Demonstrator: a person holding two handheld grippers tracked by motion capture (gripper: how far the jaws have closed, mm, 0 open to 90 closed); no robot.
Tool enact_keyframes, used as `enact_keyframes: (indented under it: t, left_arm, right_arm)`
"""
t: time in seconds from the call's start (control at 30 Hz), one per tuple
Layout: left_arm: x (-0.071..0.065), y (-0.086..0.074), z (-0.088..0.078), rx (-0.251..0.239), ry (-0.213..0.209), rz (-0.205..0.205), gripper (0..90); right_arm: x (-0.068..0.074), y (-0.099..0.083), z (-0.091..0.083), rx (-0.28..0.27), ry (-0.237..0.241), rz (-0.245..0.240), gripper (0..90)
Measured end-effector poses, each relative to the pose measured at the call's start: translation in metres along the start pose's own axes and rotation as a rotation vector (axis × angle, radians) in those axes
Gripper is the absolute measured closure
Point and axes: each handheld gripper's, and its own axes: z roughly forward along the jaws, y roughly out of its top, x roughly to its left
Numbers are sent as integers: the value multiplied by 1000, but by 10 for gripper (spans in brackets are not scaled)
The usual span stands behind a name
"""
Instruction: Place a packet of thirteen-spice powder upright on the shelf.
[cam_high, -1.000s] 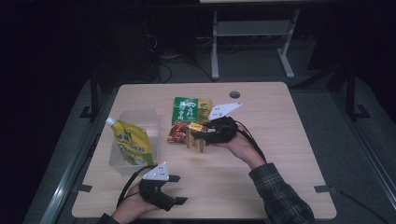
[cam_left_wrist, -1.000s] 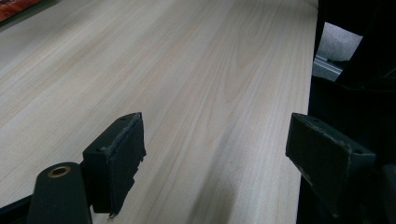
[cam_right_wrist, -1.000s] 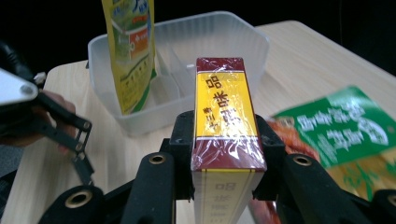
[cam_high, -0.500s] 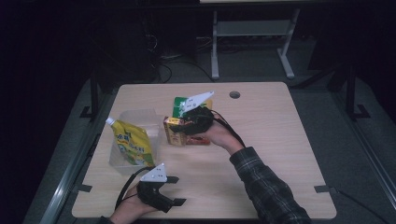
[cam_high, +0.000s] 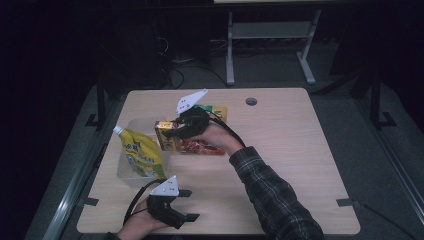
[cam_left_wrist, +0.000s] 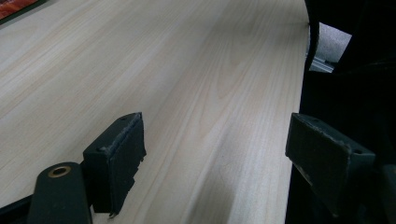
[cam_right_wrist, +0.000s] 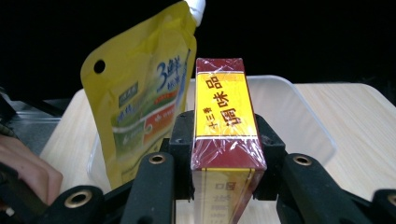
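So the right tool (cam_right_wrist: 227, 154) has the shrink-wrapped seasoning box (cam_right_wrist: 226, 112) clamped between its pads, held up at about 3 o'clock of the clear plastic bin (cam_high: 131, 165). The yellow spout pouch (cam_high: 141, 152) is already standing in there. Box isn't in yet, and two packets (cam_high: 204, 146) lie on the table (cam_high: 290, 150). Left tool (cam_high: 175, 212) sits wide and empty.

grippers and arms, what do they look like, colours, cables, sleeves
Both the left gripper and the right gripper are black with two blocky black jaws, each topped by a pale grey three-cornered plate and trailing a black cable. The right arm wears a dark plaid sleeve.
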Motion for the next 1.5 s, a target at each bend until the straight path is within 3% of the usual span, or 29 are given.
enact_keyframes:
  t: [0.33,0.9,1.23,1.5]
  left_arm:
    - [-1,2,1,-6,-12,-2,194]
    - [-1,3,1,-9,-26,4,195]
    - [0,3,1,-8,-27,5,195]
    - [0,3,0,-9,-25,10,195]
  right_arm:
    - [-3,9,24,5,50,-16,670]
    - [-10,16,53,14,77,-3,670]
    - [-9,19,58,-18,107,-1,670]
    - [-7,20,57,-8,100,-17,670]
